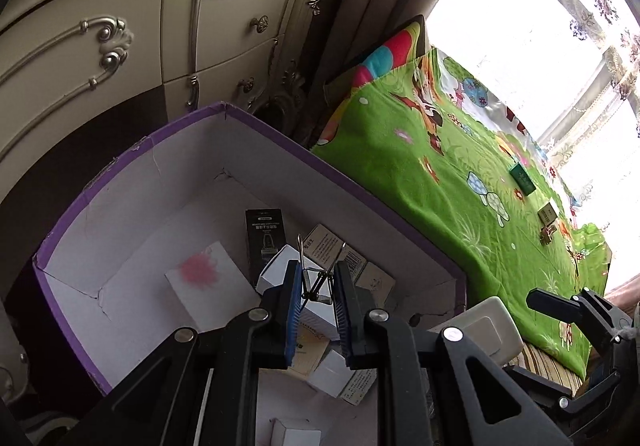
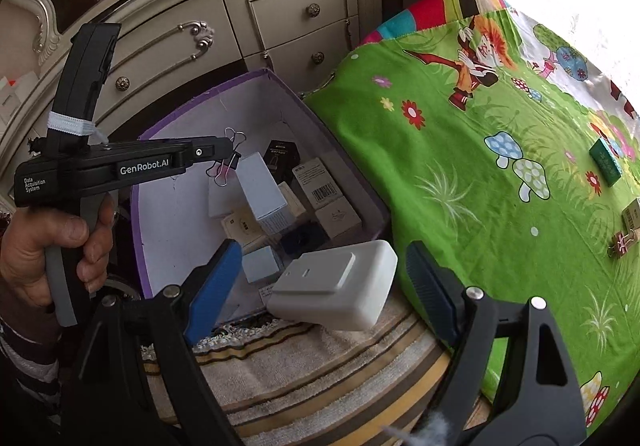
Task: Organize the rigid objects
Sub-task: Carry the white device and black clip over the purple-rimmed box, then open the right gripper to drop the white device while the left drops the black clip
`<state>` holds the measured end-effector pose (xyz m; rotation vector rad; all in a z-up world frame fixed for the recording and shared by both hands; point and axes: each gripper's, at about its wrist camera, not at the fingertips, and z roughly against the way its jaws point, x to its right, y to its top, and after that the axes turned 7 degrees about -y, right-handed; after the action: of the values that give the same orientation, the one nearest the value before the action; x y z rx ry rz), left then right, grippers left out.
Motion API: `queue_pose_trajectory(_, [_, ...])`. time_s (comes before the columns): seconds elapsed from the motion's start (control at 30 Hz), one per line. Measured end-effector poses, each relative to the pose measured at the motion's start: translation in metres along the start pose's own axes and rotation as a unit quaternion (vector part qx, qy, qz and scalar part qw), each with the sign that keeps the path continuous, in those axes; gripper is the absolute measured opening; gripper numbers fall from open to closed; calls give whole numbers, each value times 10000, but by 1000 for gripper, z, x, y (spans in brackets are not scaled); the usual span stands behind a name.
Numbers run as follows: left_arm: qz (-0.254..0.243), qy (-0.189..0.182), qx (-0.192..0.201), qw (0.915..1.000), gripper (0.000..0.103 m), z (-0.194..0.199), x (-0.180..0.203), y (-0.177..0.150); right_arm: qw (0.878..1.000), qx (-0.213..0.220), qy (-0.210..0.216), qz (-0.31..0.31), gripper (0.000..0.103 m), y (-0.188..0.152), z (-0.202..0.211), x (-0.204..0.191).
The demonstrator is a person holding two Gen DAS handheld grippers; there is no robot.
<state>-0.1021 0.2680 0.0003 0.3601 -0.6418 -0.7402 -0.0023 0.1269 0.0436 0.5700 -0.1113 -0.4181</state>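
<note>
My left gripper [image 1: 316, 292] is shut on a binder clip [image 1: 314, 284] and holds it above the purple-rimmed box [image 1: 256, 125]; the right wrist view shows the clip [image 2: 228, 161] hanging over the box [image 2: 192, 113]. Several small cartons [image 1: 324, 246] lie inside the box. My right gripper [image 2: 324, 278] is open, with a white wall-switch block [image 2: 336, 284] lying between its fingers at the box's near corner, not gripped. That block also shows in the left wrist view [image 1: 484, 326].
A green cartoon cloth [image 2: 480, 165] covers the surface to the right, bearing a green box [image 2: 606, 161], a tan box [image 2: 632, 215] and another binder clip [image 2: 622, 242]. A cream dresser [image 2: 280, 21] stands behind. A striped mat [image 2: 320, 366] lies below.
</note>
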Motion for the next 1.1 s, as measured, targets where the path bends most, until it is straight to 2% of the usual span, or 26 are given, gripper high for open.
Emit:
queue_pose_trajectory(0.13, [179, 90, -29, 9998, 19, -2, -9, -1, 9999, -114, 64, 40, 86, -1, -6, -3])
queue_pose_trajectory(0.3, [405, 178, -188, 9988, 31, -11, -18, -4, 9996, -268, 25, -95, 86, -5, -10, 8])
queue_pose_trajectory(0.43, [392, 172, -176, 9989, 39, -12, -17, -6, 9986, -524, -59, 109, 86, -13, -13, 10])
queue_pose_trajectory(0.57, [423, 152, -168, 9988, 40, -12, -18, -6, 9974, -720, 36, -3, 88, -20, -16, 18])
queue_pose_trajectory(0.67, [449, 142, -168, 9987, 40, -12, -18, -7, 9956, -933, 75, -11, 94, -22, -24, 20])
queue_pose_trajectory(0.83, [492, 95, -192, 9986, 41, -14, -19, -9, 9938, -908, 588, 237, 96, -17, -34, 2])
queue_pose_trajectory(0.9, [490, 93, -178, 9986, 41, -14, -20, -9, 9898, -812, 1124, 326, 96, -14, -30, -7])
queue_pose_trajectory(0.93, [490, 93, -166, 9986, 41, -13, -20, -8, 9891, -711, 1240, 354, 96, -13, -26, -12])
queue_pose_trajectory(1.0, [504, 114, -142, 9986, 41, -11, -21, -8, 9894, -605, 1219, 501, 96, -13, -22, -21])
queue_pose_trajectory(1.1, [518, 113, -133, 9985, 41, -11, -21, -8, 9896, -672, 1145, 557, 96, -14, -24, -24])
